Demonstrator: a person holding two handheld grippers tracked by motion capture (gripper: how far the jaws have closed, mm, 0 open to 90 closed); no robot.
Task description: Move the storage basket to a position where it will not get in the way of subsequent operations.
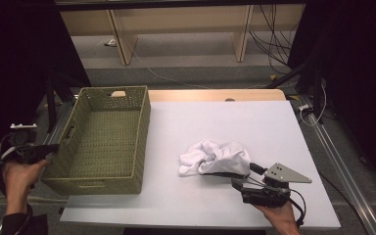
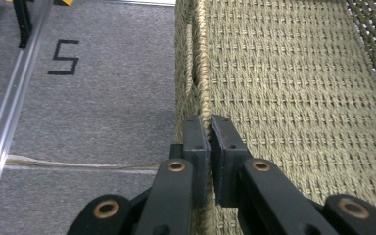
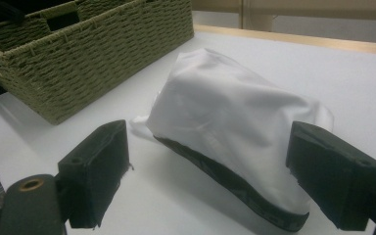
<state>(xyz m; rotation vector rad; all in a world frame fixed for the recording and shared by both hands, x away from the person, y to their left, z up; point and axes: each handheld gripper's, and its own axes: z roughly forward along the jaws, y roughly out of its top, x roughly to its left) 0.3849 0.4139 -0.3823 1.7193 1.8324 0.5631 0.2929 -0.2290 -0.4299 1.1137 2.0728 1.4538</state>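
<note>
White garment (image 1: 215, 157), crumpled, dark waistband edge toward the near side; on white table (image 1: 274, 127), right of woven basket (image 1: 103, 142), apart from it
Right gripper (image 3: 208, 171): jaws spread wide, straddling near edge of garment, nothing gripped yet
Left gripper (image 2: 209, 142): clamped on left rim of basket, steadying it
Advised: push deeper over the bunched folds, close on several layers plus waistband, lift clear before swinging to basket; left grip to remain firm

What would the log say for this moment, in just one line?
left gripper: shut on basket rim | right gripper: open, at white garment | garment: on table, outside basket
</note>
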